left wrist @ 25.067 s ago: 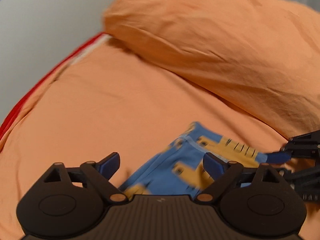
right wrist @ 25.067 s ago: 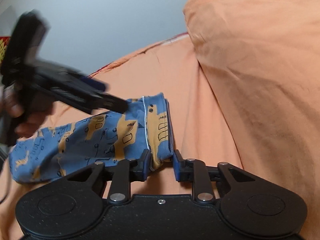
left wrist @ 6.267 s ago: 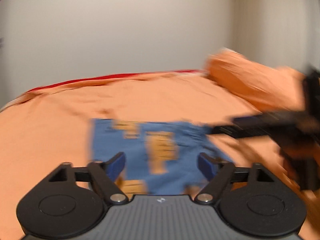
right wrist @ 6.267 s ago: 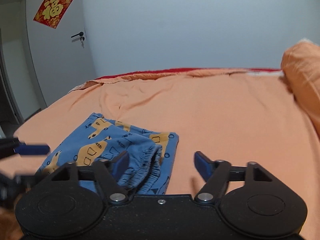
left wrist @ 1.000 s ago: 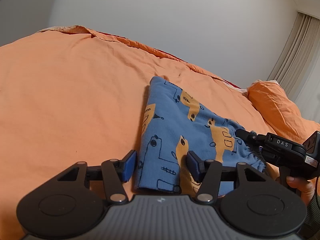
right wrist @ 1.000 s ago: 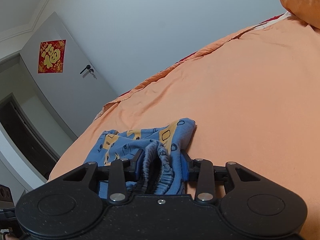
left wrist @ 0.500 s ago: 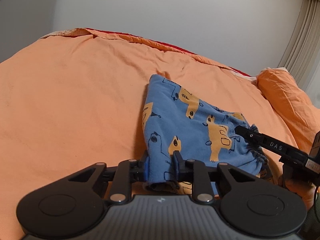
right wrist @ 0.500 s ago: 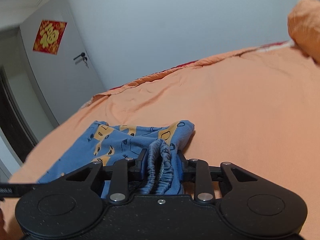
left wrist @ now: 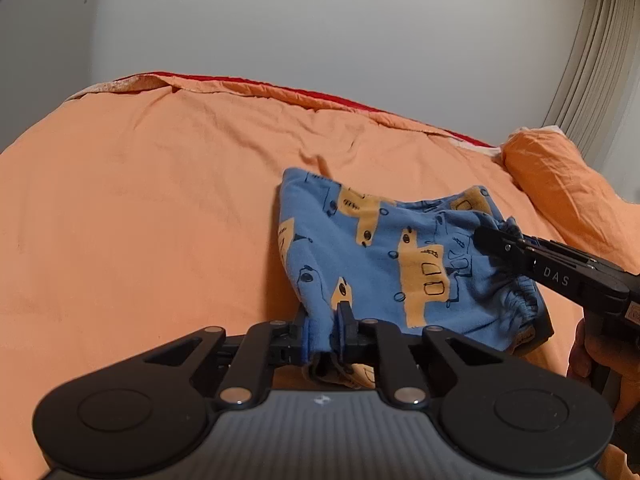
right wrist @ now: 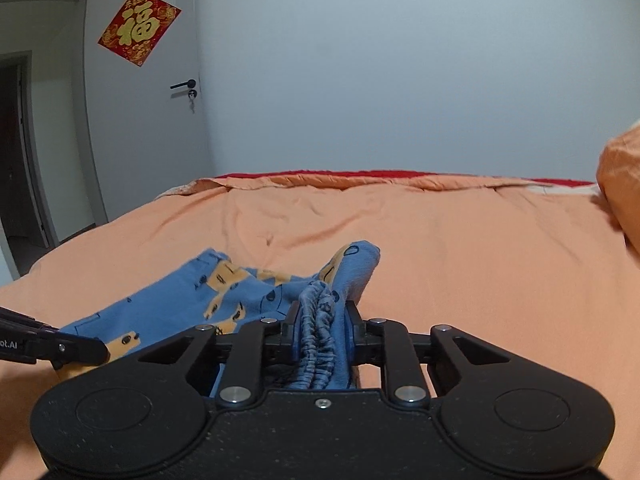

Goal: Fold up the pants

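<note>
Orange bed (left wrist: 140, 208), pants (left wrist: 372, 256) between closing jaws

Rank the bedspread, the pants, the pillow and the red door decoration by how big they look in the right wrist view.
1. Orange bedspread, by far the largest.
2. Blue pants.
3 and 4. Pillow and red door decoration look about alike; the frame edge crops the pillow, so I won't rank them.

Open bed (left wrist: 140, 220) is left bare around the pants (left wrist: 380, 248); passage is blocked rightward only by the pillow (left wrist: 560, 184).
</note>
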Demonstrator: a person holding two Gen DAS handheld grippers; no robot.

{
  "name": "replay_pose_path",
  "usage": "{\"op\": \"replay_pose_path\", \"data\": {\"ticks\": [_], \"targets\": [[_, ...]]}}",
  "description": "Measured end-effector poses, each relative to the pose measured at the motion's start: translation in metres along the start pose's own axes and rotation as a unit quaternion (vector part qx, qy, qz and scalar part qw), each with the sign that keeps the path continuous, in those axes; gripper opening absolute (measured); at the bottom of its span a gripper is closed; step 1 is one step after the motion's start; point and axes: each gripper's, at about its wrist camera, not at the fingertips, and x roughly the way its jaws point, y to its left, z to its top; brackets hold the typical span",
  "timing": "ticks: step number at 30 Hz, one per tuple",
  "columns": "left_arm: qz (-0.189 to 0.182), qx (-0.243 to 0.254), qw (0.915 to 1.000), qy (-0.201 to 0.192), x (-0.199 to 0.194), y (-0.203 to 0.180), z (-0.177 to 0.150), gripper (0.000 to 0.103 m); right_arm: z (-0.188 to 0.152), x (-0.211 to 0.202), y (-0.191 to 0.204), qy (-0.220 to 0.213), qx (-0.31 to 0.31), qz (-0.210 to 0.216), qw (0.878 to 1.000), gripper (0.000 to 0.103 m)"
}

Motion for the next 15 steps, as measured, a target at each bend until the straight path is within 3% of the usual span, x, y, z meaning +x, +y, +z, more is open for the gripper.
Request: {"op": "replay_pose_path", "data": {"ticks": [8, 15], "targets": [[-0.010, 0.028, 0.9987, -0.042, -0.014, -0.004, 0.028, 0.011, 0.052, 0.002, 0.019, -0.050, -0.072, 0.018, 0.996, 0.019], [0.020, 0.063, 0.9933, -0.095, 0.012, 0.010, 0.069, 0.011, 0.086, 0.056, 0.021, -0.071, -0.099, 0.008, 0.992, 0.018]]}}
